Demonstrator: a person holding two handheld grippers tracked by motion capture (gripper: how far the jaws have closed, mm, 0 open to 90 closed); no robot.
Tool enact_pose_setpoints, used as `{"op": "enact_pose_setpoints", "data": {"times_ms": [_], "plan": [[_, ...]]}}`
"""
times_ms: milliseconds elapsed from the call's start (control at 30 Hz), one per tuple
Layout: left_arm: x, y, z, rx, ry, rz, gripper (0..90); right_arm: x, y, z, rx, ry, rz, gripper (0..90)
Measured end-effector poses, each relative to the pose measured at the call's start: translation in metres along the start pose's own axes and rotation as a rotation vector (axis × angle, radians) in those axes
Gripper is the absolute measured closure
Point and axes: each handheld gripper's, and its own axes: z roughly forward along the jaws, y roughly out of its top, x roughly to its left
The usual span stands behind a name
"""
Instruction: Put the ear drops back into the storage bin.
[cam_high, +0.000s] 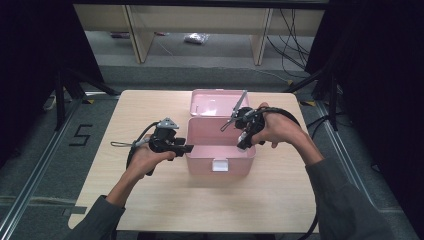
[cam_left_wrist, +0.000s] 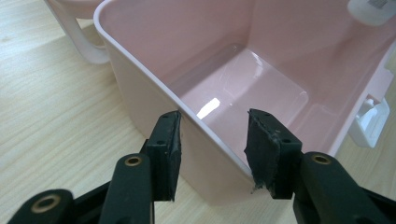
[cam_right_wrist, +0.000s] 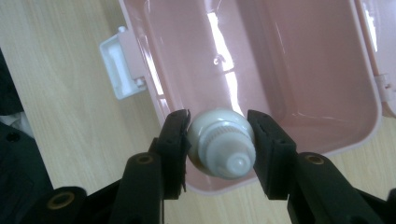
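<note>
A black "5" is marked on the floor left of the table. The open pink box is empty; the left gripper straddles its side wall, jaws apart. Above it, the right gripper is clamped on a white squeeze tube.

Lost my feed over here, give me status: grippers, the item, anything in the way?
Left gripper open, straddling pink plastic box's wall. Right gripper shut on white screw-capped bottle over the open box. Box interior bare, nothing blocking.
</note>
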Motion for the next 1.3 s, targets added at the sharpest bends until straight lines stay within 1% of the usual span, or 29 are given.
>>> {"op": "enact_pose_setpoints", "data": {"times_ms": [67, 100, 167, 200, 233, 267, 300, 333, 433, 467, 500, 567, 600, 633, 700, 767, 833, 867, 967, 1000, 1033, 1067, 1100, 1133, 1167, 1200, 1233, 1267, 1300], "plan": [[0.000, 0.000, 0.000, -0.001, -0.001, 0.001, 54.6, 0.000, 0.003, 0.003, 0.003, -0.002, 0.004, 60.4], [0.000, 0.000, 0.000, -0.002, -0.002, 0.000, 54.6, -0.001, 0.004, 0.005, 0.000, -0.002, -0.007, 60.4], [0.000, 0.000, 0.000, -0.001, -0.001, 0.000, 54.6, -0.001, 0.005, 0.006, 0.002, 0.001, -0.014, 60.4], [0.000, 0.000, 0.000, -0.002, -0.002, 0.000, 54.6, -0.002, 0.006, 0.009, 0.008, 0.010, -0.010, 60.4], [0.001, 0.000, 0.000, -0.002, -0.001, 0.002, 54.6, -0.003, 0.006, 0.011, 0.002, 0.009, -0.017, 60.4], [0.001, 0.000, 0.000, -0.002, -0.001, 0.001, 54.6, -0.002, 0.008, 0.012, 0.010, 0.008, -0.012, 60.4], [0.001, 0.000, 0.000, -0.002, -0.001, 0.001, 54.6, -0.004, 0.008, 0.014, 0.002, 0.009, -0.023, 60.4], [0.001, 0.000, 0.000, -0.002, -0.001, 0.000, 54.5, -0.004, 0.009, 0.015, 0.008, 0.011, -0.006, 60.4], [0.000, 0.000, 0.000, 0.001, 0.003, -0.012, 54.5, -0.006, 0.010, 0.019, 0.002, 0.012, -0.009, 60.4], [0.001, 0.000, 0.000, 0.001, -0.007, 0.001, 54.5, -0.008, 0.010, 0.024, -0.002, 0.026, -0.004, 60.4], [0.000, 0.000, 0.000, 0.003, 0.004, -0.011, 54.5, -0.009, 0.010, 0.027, 0.002, 0.029, -0.009, 60.4], [0.001, 0.000, 0.000, 0.002, 0.005, -0.010, 54.5, -0.009, 0.011, 0.033, 0.013, 0.030, -0.011, 60.4], [0.001, 0.000, 0.000, 0.005, -0.008, 0.005, 54.5, -0.009, 0.011, 0.035, 0.011, 0.031, -0.003, 60.4], [0.001, 0.000, 0.000, 0.001, -0.010, 0.006, 54.5, -0.009, 0.011, 0.035, 0.011, 0.031, -0.003, 60.4], [0.001, 0.000, 0.000, 0.002, -0.009, 0.005, 54.5, -0.010, 0.012, 0.041, 0.008, 0.042, -0.018, 60.4], [0.001, 0.000, 0.000, 0.002, -0.009, 0.003, 54.4, -0.010, 0.013, 0.044, 0.014, 0.040, -0.015, 60.4], [0.002, 0.000, 0.000, 0.001, -0.011, 0.005, 54.3, -0.010, 0.014, 0.046, 0.016, 0.039, -0.024, 60.4], [0.002, 0.000, 0.000, -0.001, -0.006, 0.004, 54.3, -0.009, 0.015, 0.048, 0.016, 0.042, -0.036, 60.4], [0.002, 0.000, 0.000, -0.003, -0.006, 0.005, 54.2, -0.009, 0.016, 0.052, 0.023, 0.046, -0.039, 60.4], [0.002, 0.000, 0.000, -0.003, -0.006, 0.005, 54.3, -0.009, 0.016, 0.055, 0.033, 0.039, -0.058, 60.4], [0.002, 0.000, 0.000, -0.003, -0.006, 0.005, 54.2, -0.009, 0.016, 0.055, 0.033, 0.039, -0.058, 60.4], [0.002, 0.000, 0.000, -0.003, -0.006, 0.005, 54.3, -0.008, 0.016, 0.058, 0.036, 0.041, -0.029, 60.4], [0.002, 0.000, 0.000, -0.003, -0.007, 0.005, 54.2, -0.010, 0.017, 0.059, 0.032, 0.041, -0.060, 60.4], [0.002, 0.000, 0.000, -0.003, -0.007, 0.005, 54.2, -0.010, 0.017, 0.059, 0.032, 0.041, -0.060, 60.4], [0.002, 0.000, 0.000, -0.003, -0.007, 0.006, 54.2, -0.010, 0.017, 0.061, 0.038, 0.048, -0.048, 60.4], [0.002, 0.000, 0.000, -0.003, -0.008, 0.005, 54.2, -0.012, 0.017, 0.064, 0.034, 0.042, -0.054, 60.4], [0.004, 0.000, 0.002, -0.013, -0.016, 0.026, 54.1, -0.012, 0.017, 0.066, 0.034, 0.049, -0.036, 60.4], [0.004, 0.000, 0.002, -0.013, -0.016, 0.026, 54.1, -0.012, 0.017, 0.066, 0.034, 0.049, -0.036, 60.4], [0.004, 0.000, 0.002, -0.012, -0.015, 0.026, 54.1, -0.011, 0.016, 0.068, 0.041, 0.056, -0.017, 60.4]]}}
